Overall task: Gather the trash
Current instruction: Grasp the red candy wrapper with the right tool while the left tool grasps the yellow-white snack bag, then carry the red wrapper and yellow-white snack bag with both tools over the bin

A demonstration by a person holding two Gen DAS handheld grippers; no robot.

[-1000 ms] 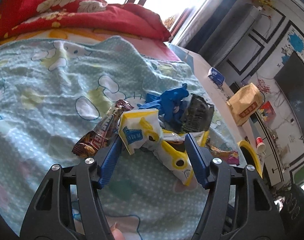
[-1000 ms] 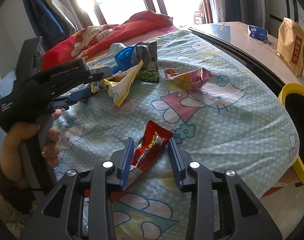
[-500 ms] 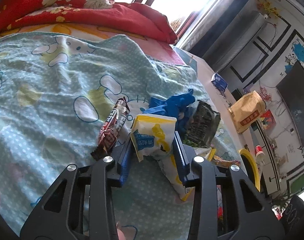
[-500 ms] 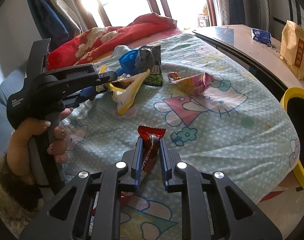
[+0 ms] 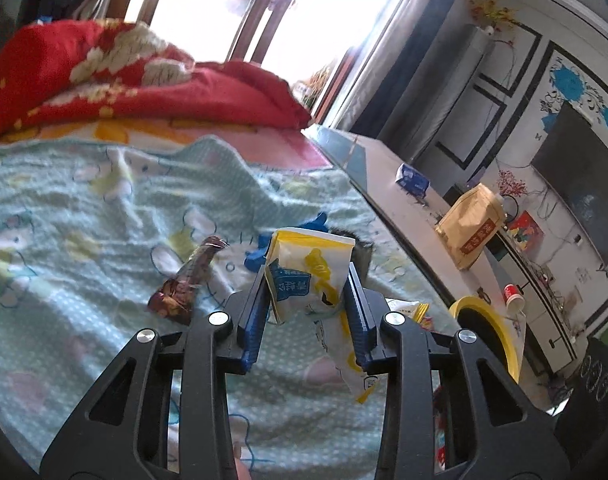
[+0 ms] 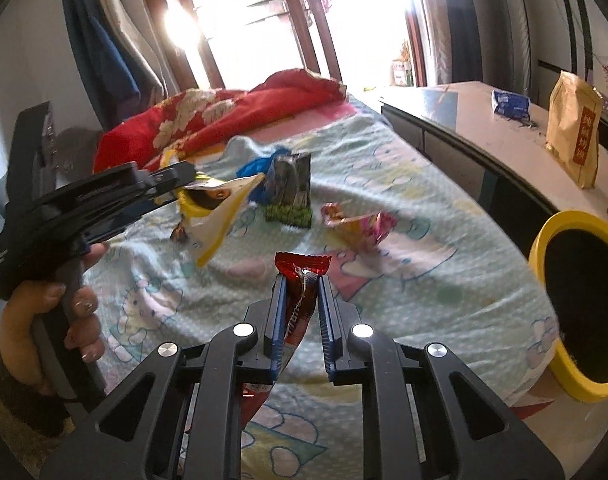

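Your left gripper point(image 5: 309, 280) is clamped on the yellow wrapper point(image 5: 310, 268), lifted off the sheet point(image 5: 104, 208). Your right gripper point(image 6: 300, 296) pinches the red wrapper point(image 6: 302, 280), also raised. Bin point(image 6: 544, 240) sits at the sheet's right edge. On the sheet beyond the red wrapper: pink wrapper point(image 6: 360, 224), dark packet point(image 6: 290, 192), blue wrapper point(image 6: 252, 168). Brown wrapper point(image 5: 190, 280) lies left of the yellow one.

Black plastic gripper point(image 6: 300, 312) frames, blue ribbed pads point(image 6: 278, 312), silver screws.
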